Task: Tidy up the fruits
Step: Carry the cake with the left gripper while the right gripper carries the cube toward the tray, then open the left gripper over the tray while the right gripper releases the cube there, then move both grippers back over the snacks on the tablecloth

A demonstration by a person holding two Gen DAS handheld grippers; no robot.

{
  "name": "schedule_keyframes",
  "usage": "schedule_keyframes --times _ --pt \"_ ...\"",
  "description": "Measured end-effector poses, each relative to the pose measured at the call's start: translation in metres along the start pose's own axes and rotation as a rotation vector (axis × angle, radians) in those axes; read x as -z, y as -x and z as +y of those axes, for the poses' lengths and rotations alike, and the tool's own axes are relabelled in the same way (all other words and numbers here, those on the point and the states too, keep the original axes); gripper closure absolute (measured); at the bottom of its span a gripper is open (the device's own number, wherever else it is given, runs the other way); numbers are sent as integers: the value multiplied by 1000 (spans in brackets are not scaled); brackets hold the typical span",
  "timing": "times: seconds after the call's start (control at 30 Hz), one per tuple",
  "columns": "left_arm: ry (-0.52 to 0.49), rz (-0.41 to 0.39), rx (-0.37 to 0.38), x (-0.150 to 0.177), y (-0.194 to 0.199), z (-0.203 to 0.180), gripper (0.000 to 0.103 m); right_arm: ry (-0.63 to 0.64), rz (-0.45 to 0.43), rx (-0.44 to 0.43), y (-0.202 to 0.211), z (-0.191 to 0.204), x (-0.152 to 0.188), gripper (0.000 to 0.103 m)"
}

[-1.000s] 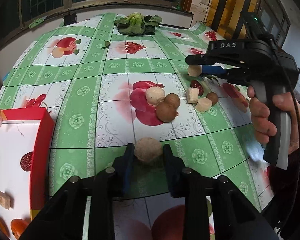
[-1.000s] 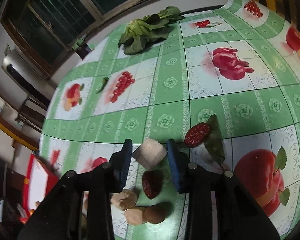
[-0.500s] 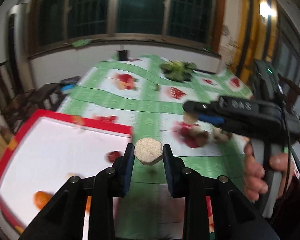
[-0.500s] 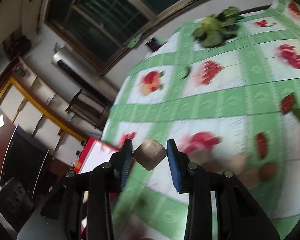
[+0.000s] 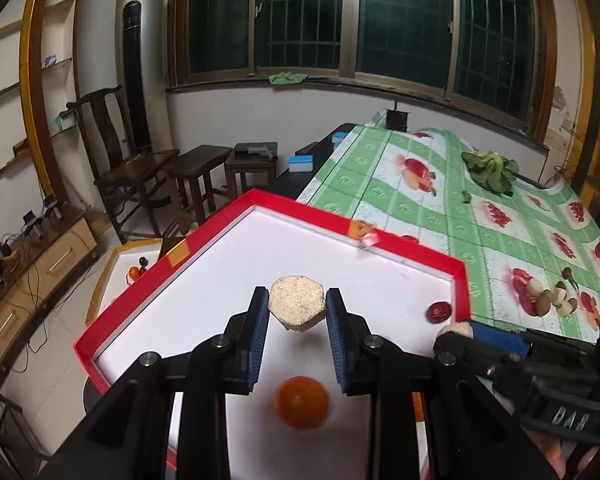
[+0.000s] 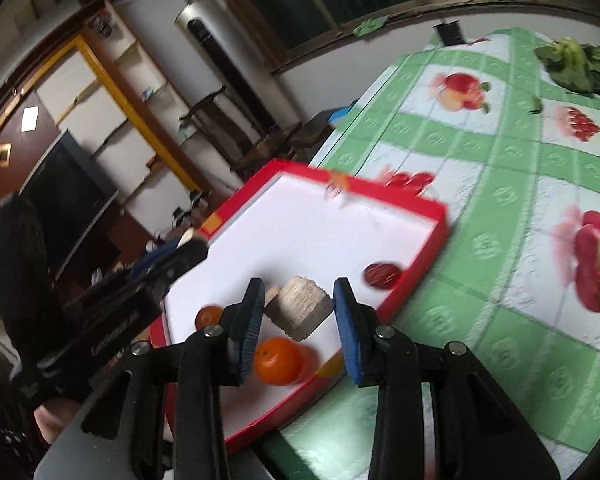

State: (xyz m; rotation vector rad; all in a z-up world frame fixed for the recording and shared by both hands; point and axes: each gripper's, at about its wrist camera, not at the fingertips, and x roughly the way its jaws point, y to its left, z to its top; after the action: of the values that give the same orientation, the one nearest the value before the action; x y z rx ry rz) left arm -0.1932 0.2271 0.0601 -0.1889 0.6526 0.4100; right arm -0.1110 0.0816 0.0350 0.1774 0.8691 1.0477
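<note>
My left gripper (image 5: 296,312) is shut on a pale round fruit chunk (image 5: 297,307) and holds it above the white inside of the red-rimmed tray (image 5: 364,248). My right gripper (image 6: 298,312) is shut on a pale cut fruit chunk (image 6: 299,306) and holds it over the same tray (image 6: 416,268), near its table-side rim. In the tray lie an orange (image 5: 301,402), which also shows in the right wrist view (image 6: 279,361), and a red date (image 5: 439,312). The right gripper shows at the left view's right edge (image 5: 456,330).
A pile of several fruits (image 5: 548,300) lies on the green patterned tablecloth (image 5: 440,208). Leafy greens (image 5: 490,170) lie at the table's far end. Chairs and stools (image 5: 188,168) stand beyond the tray. A second tray (image 5: 128,264) sits on the floor.
Both grippers have swung left from the fruit pile to above the red tray, each still carrying its chunk. The tray now fills the middle of both views.
</note>
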Motion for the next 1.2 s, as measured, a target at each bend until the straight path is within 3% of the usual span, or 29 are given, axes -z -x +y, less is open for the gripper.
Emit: schedule_keyframes --times 0.1,0.5,0.63,0.73,0.8,1.1,1.2 --pt "14 6 -2 3 0 8 75 62 11 26 -10 15 8 66" --pt "55 22 -37 5 -6 23 74 172 50 -32 -22 41 22 65" --pt "49 37 -42 7 -7 22 74 194 75 -15 -26 43 24 65" --pt "49 39 -42 6 -6 22 58 198 71 -23 -23 43 23 62" --pt "49 34 -48 6 -5 22 47 199 59 -20 -19 43 23 49" --pt "25 4 -19 2 9 6 36 120 -37 28 11 16 14 47" --pt "-14 -13 32 0 17 -13 28 38 -63 65 30 -11 15 47"
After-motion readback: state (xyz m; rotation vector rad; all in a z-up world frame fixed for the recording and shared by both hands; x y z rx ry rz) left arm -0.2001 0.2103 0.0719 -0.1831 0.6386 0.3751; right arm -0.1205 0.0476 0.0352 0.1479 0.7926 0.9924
